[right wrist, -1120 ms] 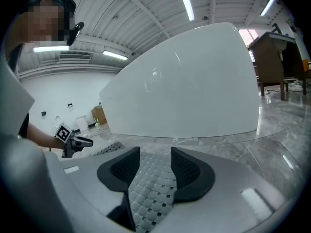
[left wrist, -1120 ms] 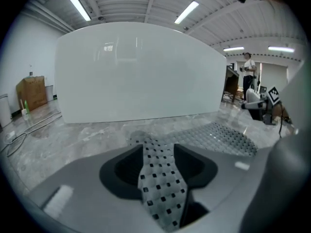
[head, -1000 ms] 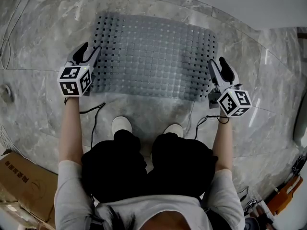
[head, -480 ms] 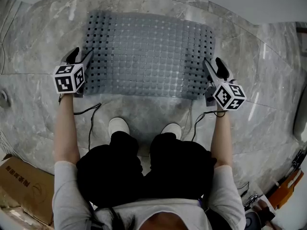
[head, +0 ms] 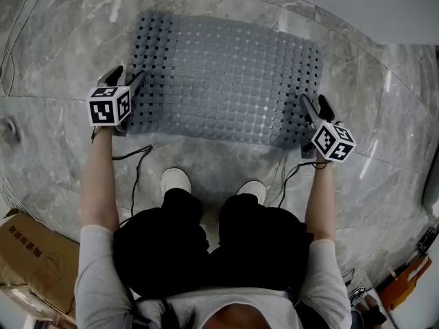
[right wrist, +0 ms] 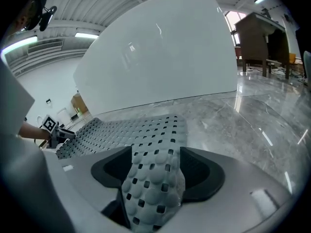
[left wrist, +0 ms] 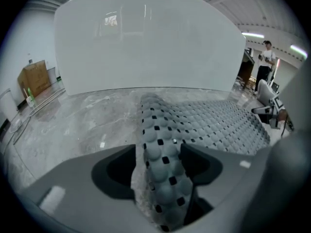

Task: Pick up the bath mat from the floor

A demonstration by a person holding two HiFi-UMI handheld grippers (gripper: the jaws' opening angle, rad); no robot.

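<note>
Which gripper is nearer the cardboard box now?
Left. The left gripper sits at the left edge of the bath mat, the side where the cardboard box lies; the right gripper is at the opposite edge. Both grippers' jaws have just been opening, a mat edge between each pair.

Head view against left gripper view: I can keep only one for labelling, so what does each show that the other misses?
Only the head view shows the whole bath mat from above and the wearer's shoes just short of it. Only the left gripper view shows the white wall behind the mat and a distant person. Both show the left gripper at the mat's left edge. Its jaws have just been opening and stand wide, with that edge between them and not pinched.
</note>
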